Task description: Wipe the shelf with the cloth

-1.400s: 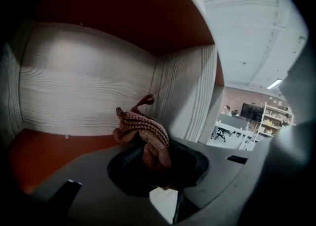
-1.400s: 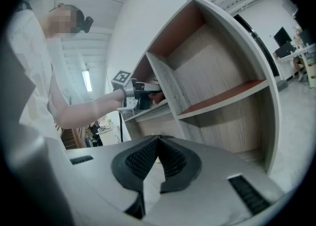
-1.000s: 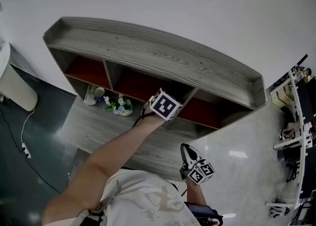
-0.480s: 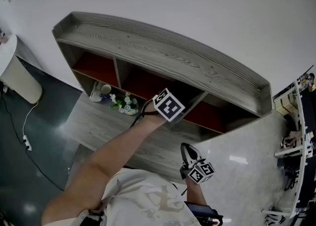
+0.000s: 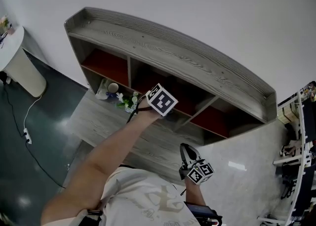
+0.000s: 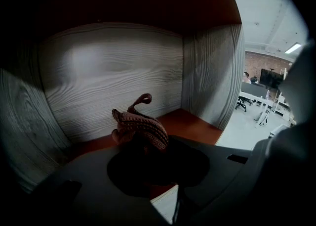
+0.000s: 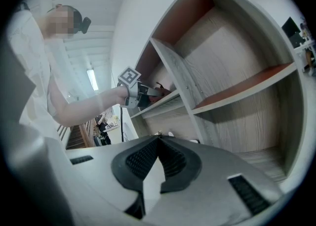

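Note:
The grey wood shelf unit (image 5: 173, 52) has red-brown shelf boards and stands against a white wall. My left gripper (image 5: 157, 102) reaches into its middle compartment. In the left gripper view the jaws (image 6: 143, 143) are shut on a bunched brown knitted cloth (image 6: 139, 127), just above the red board (image 6: 190, 123) and close to the grey back panel. My right gripper (image 5: 187, 155) hangs low by the person's body, away from the shelf. Its jaws (image 7: 159, 141) are shut with nothing in them. From there the left gripper (image 7: 136, 94) shows at the shelf edge.
A small flower pot (image 5: 127, 100) and a white cup (image 5: 112, 88) stand on the lower shelf, left of my left gripper. A white round stand (image 5: 15, 57) and a floor cable (image 5: 24, 131) lie at far left. Metal racks (image 5: 296, 136) stand at right.
My left gripper has slid leftward along the middle shelf with the cloth, closer to the flower pot. The head view has shifted. The right gripper has stayed put.

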A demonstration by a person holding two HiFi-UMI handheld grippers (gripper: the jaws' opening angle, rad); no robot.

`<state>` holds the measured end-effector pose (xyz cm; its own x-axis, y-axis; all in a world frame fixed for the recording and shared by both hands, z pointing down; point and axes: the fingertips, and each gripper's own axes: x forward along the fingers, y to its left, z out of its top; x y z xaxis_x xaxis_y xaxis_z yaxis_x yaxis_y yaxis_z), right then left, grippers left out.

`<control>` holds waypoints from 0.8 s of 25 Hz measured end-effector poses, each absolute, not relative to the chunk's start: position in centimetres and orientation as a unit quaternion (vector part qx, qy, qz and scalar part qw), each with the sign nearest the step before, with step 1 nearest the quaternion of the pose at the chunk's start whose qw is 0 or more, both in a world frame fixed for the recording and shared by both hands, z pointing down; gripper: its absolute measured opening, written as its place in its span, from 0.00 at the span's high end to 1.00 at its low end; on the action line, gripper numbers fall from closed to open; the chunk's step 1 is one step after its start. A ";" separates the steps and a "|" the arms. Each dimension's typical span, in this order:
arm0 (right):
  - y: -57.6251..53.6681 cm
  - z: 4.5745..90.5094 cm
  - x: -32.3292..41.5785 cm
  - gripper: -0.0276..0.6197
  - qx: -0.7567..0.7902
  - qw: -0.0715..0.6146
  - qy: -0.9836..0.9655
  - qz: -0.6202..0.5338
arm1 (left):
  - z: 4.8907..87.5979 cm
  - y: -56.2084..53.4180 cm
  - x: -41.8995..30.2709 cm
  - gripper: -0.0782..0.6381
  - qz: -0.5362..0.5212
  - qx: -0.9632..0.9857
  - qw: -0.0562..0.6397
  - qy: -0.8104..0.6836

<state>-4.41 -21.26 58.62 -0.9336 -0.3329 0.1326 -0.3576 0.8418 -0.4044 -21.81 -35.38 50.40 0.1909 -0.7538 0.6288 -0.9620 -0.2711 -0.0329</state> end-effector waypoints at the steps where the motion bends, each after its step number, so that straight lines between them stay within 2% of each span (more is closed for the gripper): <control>1: -21.1 58.6 -4.6 0.95 0.178 0.029 -0.959 0.217 | 50.4 -35.2 -22.5 0.76 0.276 0.743 0.192 -0.579; 12: -20.4 58.4 -6.1 0.95 0.158 0.035 -0.963 0.214 | 50.4 -33.6 -29.9 0.76 0.262 0.681 0.219 -0.648; 20: -20.1 58.4 -7.1 0.95 0.141 0.038 -0.966 0.213 | 50.3 -32.0 -32.0 0.76 0.225 0.655 0.238 -0.681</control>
<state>-7.15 -20.08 58.36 -0.9574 -0.2560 0.1334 -0.2884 0.8694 -0.4011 -31.97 -32.04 50.30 -0.0285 -0.7844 0.6196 -0.9992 0.0403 0.0051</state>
